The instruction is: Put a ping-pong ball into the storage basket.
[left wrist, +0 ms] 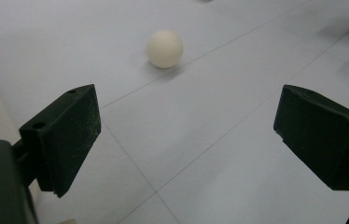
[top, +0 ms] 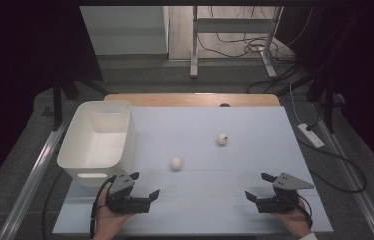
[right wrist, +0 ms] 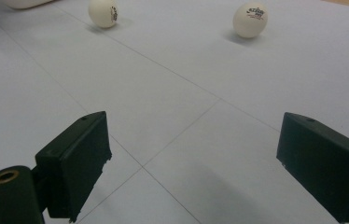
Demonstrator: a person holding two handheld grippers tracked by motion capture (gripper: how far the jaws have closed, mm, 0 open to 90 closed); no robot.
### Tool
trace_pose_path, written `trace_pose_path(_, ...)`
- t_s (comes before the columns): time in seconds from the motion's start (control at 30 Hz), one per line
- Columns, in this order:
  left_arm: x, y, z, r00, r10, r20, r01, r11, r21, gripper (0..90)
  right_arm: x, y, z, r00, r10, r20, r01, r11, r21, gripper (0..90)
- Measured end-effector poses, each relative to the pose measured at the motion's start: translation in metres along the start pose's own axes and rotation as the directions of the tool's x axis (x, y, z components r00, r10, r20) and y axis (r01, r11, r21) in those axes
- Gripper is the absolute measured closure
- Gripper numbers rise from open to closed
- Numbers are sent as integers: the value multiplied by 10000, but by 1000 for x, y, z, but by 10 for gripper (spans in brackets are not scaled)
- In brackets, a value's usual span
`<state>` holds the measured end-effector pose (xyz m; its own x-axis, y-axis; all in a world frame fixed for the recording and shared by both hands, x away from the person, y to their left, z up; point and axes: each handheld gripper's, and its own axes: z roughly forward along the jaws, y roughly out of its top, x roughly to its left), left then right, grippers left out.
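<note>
Two white balls are seen lying loose on the pale table [top: 200, 200], and both pairs of tongs are held low near the bottom of the high view, spread wide with nothing between the jaws. The left tongs [top: 142, 187] are placed at lower left, just beside the white bin [top: 82, 150], and in the left gripper view the near ball [left wrist: 164, 48] is found straight ahead, above centre of frame, well apart from the jaws. In the high view the same ball sits just below centre, right of the bin. The far ball [top: 222, 139], printed with a small logo, rests right of centre, and it is faced by the right tongs [top: 259, 187] from lower right; in the right gripper view it lies at upper right, the near ball at upper left. The step in hand is judged to be a reach for the near ball with the left tongs. It would best be approached low and level, so that the ball is centred between the jaws before anything is closed. A nudge from one jaw should be avoided, since the ball would likely roll off across the smooth table. The squeeze should be made gently and across the widest part, or the ball may be squirted out forwards.
</note>
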<state>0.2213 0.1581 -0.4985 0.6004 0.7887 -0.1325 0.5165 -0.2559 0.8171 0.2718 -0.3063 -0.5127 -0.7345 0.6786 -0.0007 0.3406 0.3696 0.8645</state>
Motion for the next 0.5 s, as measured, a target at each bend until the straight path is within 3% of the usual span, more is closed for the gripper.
trace_pose_path(0.5,0,10,7,9999,49,149,-49,10000,21,87,0,0,1,10000,-36,70,35,10000,62,96)
